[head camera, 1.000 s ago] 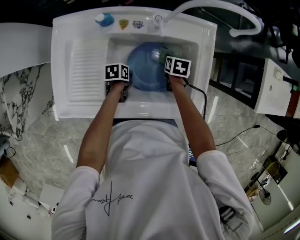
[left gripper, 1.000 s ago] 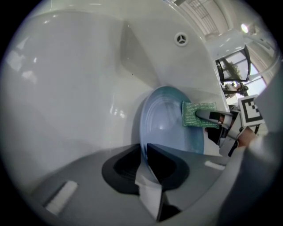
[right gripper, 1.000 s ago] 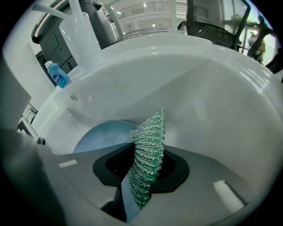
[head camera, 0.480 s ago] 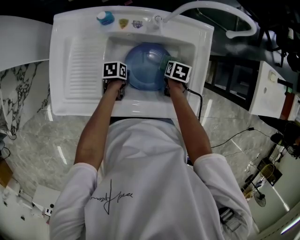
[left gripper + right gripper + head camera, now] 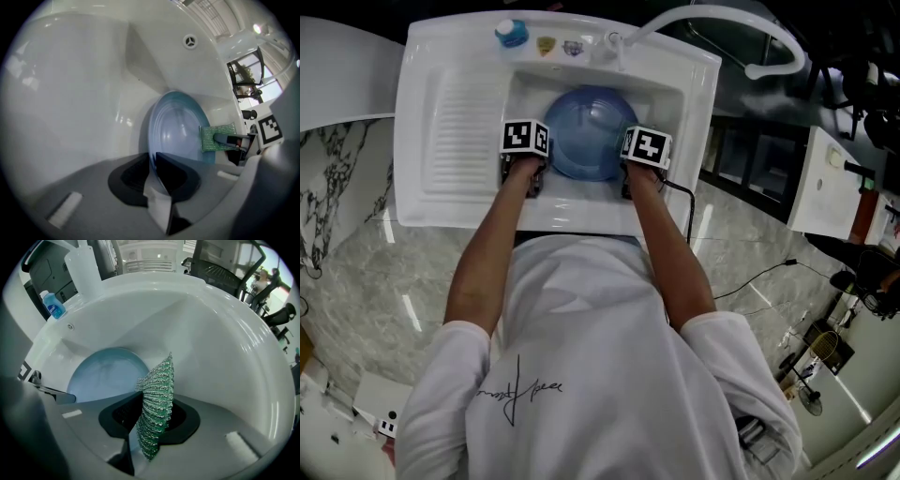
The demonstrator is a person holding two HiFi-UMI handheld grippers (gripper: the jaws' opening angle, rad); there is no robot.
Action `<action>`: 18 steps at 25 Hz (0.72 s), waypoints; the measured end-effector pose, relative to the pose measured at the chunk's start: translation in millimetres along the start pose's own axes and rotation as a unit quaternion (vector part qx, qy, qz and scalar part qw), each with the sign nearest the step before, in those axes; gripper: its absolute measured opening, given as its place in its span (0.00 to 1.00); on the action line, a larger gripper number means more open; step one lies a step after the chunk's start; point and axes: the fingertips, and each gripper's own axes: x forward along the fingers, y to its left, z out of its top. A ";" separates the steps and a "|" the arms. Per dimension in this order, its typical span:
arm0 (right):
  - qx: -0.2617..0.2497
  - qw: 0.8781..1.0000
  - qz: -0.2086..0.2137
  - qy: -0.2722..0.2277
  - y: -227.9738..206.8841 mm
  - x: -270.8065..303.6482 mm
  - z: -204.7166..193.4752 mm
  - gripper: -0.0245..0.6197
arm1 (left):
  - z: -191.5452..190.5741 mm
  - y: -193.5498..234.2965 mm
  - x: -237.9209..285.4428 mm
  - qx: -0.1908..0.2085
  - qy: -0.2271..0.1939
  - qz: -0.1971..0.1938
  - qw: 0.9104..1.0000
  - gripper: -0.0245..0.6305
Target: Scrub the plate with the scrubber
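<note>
Here, left gripper (image 5: pixel 153 165) pinches the blue plate (image 5: pixel 176 133) by its rim, inside the sink (image 5: pixel 70 93). Right gripper (image 5: pixel 151 417) clamps green scrubber (image 5: pixel 158 385) at the plate's right edge.

— What does the plate look like, and where is it?
— The plate (image 5: pixel 586 131) is round, pale blue and shallow. It sits in the basin of the white sink (image 5: pixel 469 122), and the left tool (image 5: pixel 153 164) pinches its rim between closed jaws.
— And the scrubber?
— The scrubber (image 5: pixel 157 399) is a green mesh pad with a silvery sheen. The right tool (image 5: pixel 152 416) clamps it standing on edge, at the plate's opposite rim. I can't tell whether it touches.
</note>
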 end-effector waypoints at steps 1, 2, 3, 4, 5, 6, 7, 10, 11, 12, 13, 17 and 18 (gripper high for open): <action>0.001 1.000 -0.001 0.004 -0.4 -0.6 -1.7 0.16 | 0.1 -0.1 -0.2 0.000 0.000 0.000 1.000 0.16; 0.001 1.000 -0.001 0.007 -0.6 -1.3 -3.1 0.16 | 0.3 -0.3 -0.3 0.000 -0.001 0.000 1.000 0.16; 0.001 1.000 -0.001 0.009 -0.7 -2.1 -4.6 0.16 | 0.7 -0.6 -0.5 0.000 -0.001 0.000 1.000 0.16; 0.001 1.000 -0.001 0.012 -0.9 -2.8 -6.3 0.16 | 1.0 -0.9 -0.7 0.001 -0.001 0.001 1.000 0.17; 0.001 1.000 -0.001 0.014 -1.0 -3.4 -8.5 0.16 | 1.2 -1.0 -0.8 0.001 -0.001 0.001 1.000 0.17; 0.003 1.000 -0.001 0.016 -1.1 -3.8 -11.1 0.16 | 1.3 -0.9 -0.8 0.001 -0.001 0.001 1.000 0.16; 0.006 1.000 0.000 0.019 -1.0 -4.0 -14.0 0.16 | 1.2 -0.6 -0.7 0.000 -0.001 0.001 1.000 0.17; 0.008 1.000 0.004 0.024 -0.6 -4.1 -21.5 0.16 | 1.5 -0.4 -0.2 -0.001 -0.003 0.000 1.000 0.17; 0.006 1.000 0.006 0.025 0.1 -4.4 -23.0 0.16 | 1.9 -0.5 -0.4 -0.001 -0.004 0.000 1.000 0.16; 0.001 1.000 0.010 0.027 1.1 -4.9 -24.1 0.16 | 2.2 -0.7 -0.6 -0.001 -0.004 -0.001 1.000 0.17; -0.005 0.999 0.014 0.029 2.6 -5.4 -24.9 0.16 | 2.4 -0.9 -0.8 -0.001 -0.004 -0.001 1.000 0.17; -0.032 0.997 0.043 0.046 11.3 -5.9 -30.6 0.16 | 2.1 -0.5 -1.4 -0.002 -0.004 0.001 1.000 0.17; -0.035 0.997 0.049 0.050 13.2 -5.9 -32.4 0.16 | 2.2 -0.4 -1.4 -0.002 -0.005 0.001 1.000 0.16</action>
